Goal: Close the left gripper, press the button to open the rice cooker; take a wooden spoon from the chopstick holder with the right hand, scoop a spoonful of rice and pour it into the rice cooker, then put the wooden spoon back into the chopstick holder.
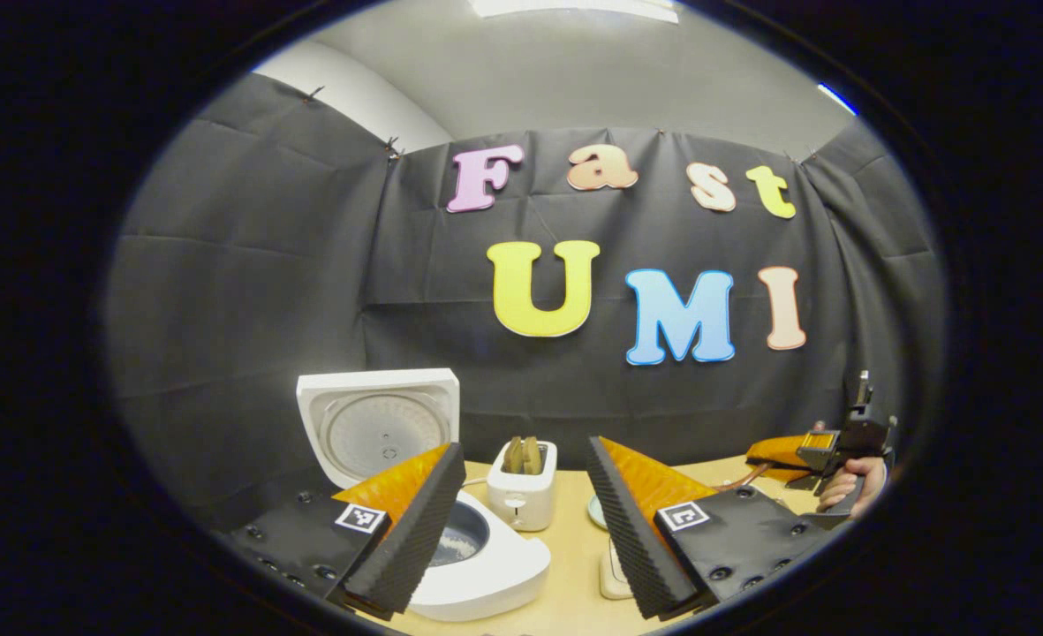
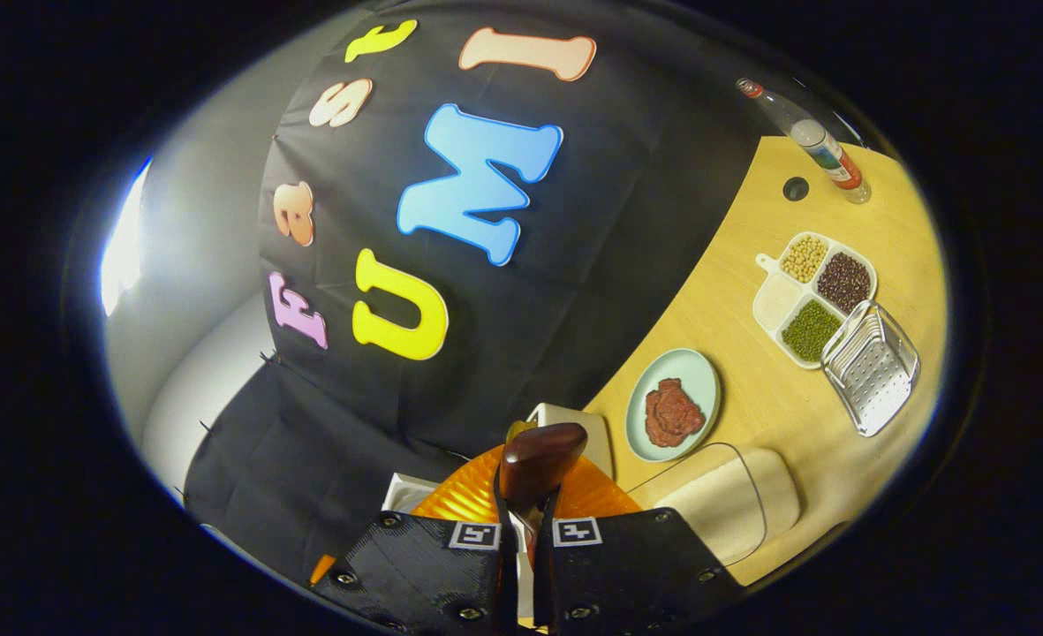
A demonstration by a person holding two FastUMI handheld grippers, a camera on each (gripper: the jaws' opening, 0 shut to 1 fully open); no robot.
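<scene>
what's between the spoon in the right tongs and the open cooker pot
Nothing visible blocks it. The rice cooker stands with its lid raised, the pot mouth uncovered. The right tongs are shut on the wooden spoon. The left tongs hang open just in front of the cooker, so they crowd that side.

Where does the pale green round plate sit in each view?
Left gripper view: the pale green round plate is a sliver, low centre, just right of the white toaster.
Right gripper view: lower right of centre, holding reddish food, right of the toaster.
Shared landmark: the toaster.
</scene>
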